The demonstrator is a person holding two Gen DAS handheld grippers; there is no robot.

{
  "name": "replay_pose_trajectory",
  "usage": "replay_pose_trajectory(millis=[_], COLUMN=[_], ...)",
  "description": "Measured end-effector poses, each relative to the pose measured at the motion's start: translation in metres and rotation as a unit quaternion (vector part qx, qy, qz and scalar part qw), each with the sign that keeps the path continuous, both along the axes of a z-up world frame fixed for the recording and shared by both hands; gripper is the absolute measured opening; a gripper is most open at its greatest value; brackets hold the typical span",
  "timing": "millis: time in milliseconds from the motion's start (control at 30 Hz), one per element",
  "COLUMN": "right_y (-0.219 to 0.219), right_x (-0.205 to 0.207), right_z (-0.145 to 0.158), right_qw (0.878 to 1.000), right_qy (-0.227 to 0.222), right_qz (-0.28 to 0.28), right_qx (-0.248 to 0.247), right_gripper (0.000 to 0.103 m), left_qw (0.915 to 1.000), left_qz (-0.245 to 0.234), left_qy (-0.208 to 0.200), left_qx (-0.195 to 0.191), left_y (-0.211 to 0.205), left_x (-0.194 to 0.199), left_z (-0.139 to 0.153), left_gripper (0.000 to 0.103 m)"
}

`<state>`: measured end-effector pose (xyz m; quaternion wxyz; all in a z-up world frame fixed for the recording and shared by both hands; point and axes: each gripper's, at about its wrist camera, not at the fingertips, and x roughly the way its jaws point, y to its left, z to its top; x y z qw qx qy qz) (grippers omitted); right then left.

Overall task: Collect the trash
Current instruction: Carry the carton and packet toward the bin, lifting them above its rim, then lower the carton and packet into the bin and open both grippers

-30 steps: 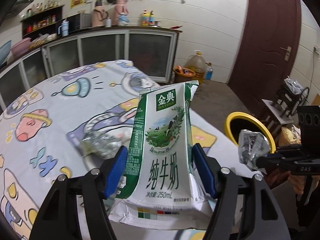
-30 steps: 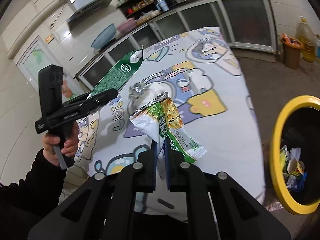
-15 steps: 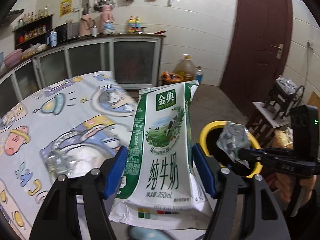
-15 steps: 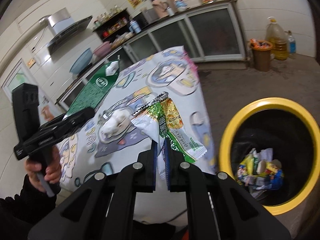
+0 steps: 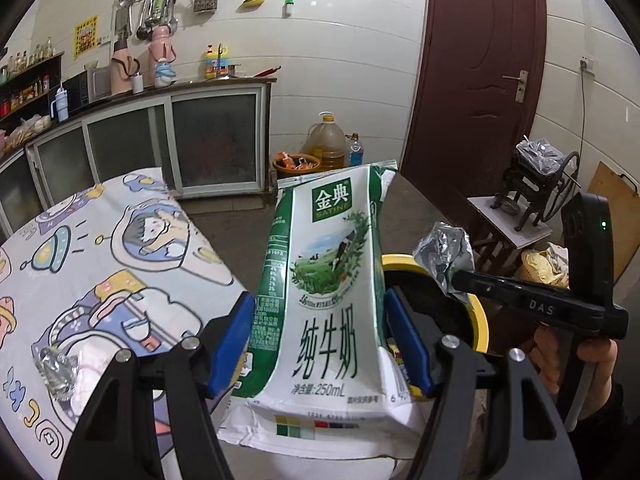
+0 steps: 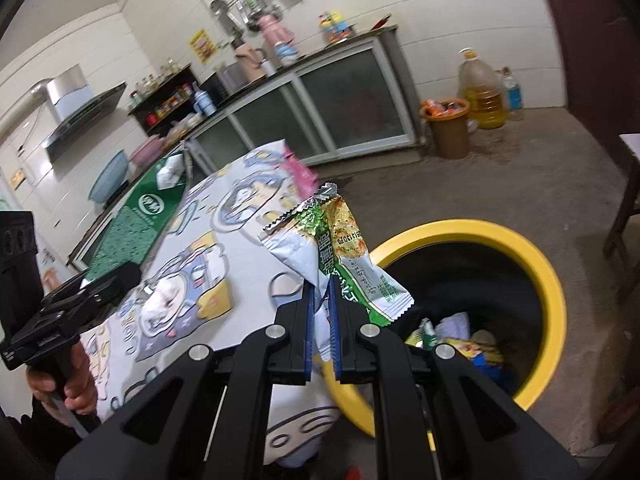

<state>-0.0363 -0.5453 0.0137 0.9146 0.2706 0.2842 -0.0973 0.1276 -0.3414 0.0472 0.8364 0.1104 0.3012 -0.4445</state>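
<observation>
In the left wrist view, a green and white milk carton [image 5: 332, 280] is being gripped upright by the left gripper [image 5: 320, 340], its blue pads [image 5: 230, 344] pressing the carton's two sides. Behind the carton, part of the yellow-rimmed bin [image 5: 478, 316] is being shown on the floor, just beside the edge of the table [image 5: 100, 264] with its cartoon-print cloth. A crumpled foil scrap [image 5: 54, 364] is lying on the cloth at the left. At the right, the right gripper [image 5: 460, 280] is being held over the bin with a silver wrapper [image 5: 444, 252] pinched at its tip.

In the right wrist view, the snack wrapper [image 6: 340, 256] is being clamped between the nearly closed jaws of the right gripper [image 6: 320, 320], beside the bin [image 6: 552, 292], in which other rubbish is lying. The left gripper [image 6: 100, 280] and carton [image 6: 148, 216] are being held over the table [image 6: 240, 272] at the left.
</observation>
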Motion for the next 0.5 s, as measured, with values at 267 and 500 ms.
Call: replay_pose_trajectory(millis=[267,500], right_y=[-0.022,-0.031], right_x=[-0.009,-0.007], right_z=[-0.020,-0.040], right_qw=[0.999,0.998], right_qy=[0.016,0.037], right_qz=[-0.037,-0.048], right_qx=[0.010,0.022], right_gripper=[0.008,0.008], left_qw=[0.9998,0.9994], left_qz=[-0.016,-0.033], left_qy=[-0.012,-0.012], left_qx=[-0.005,-0.001], left_y=[-0.026,-0.047], left_x=[-0.010,-0.016], left_z=[0.001,-0.007], left_gripper=[0.064,0.064])
